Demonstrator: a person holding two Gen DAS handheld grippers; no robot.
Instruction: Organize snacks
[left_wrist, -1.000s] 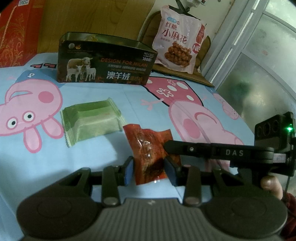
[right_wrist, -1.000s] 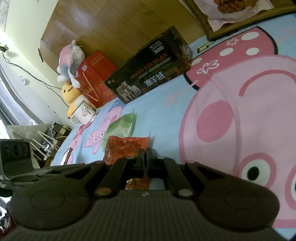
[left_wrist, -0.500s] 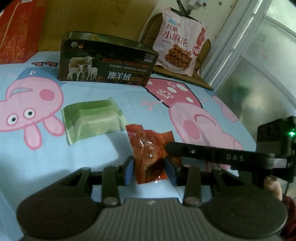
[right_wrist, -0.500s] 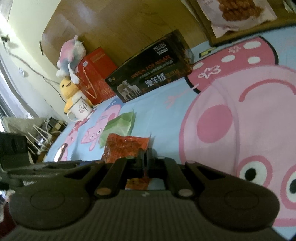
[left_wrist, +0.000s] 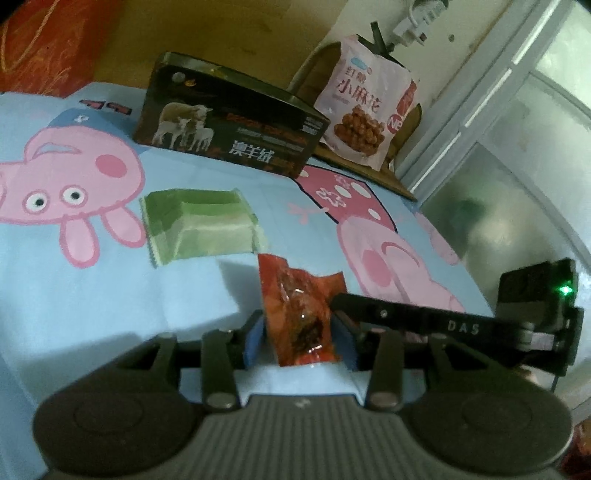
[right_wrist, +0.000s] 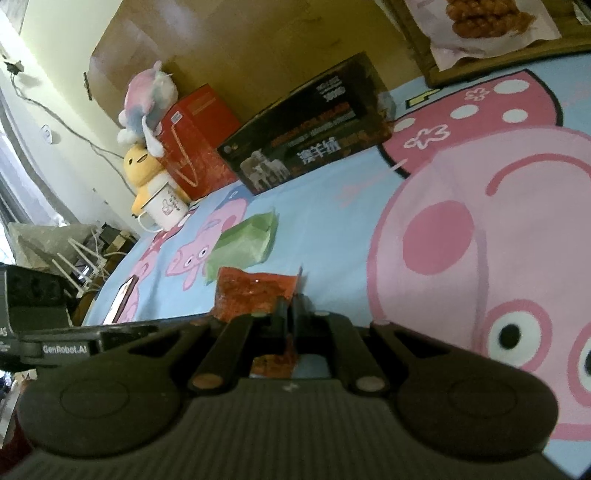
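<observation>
The left gripper (left_wrist: 300, 338) points a little downward and its jaws have just been opening, with the red packet (left_wrist: 299, 314) between them. The right gripper (right_wrist: 291, 314) is closed on this packet's edge.

Your right claw (right_wrist: 291, 306) is clamped on the red snack packet's (right_wrist: 255, 293) edge; green packet (right_wrist: 245, 245) lies just beyond it.
</observation>
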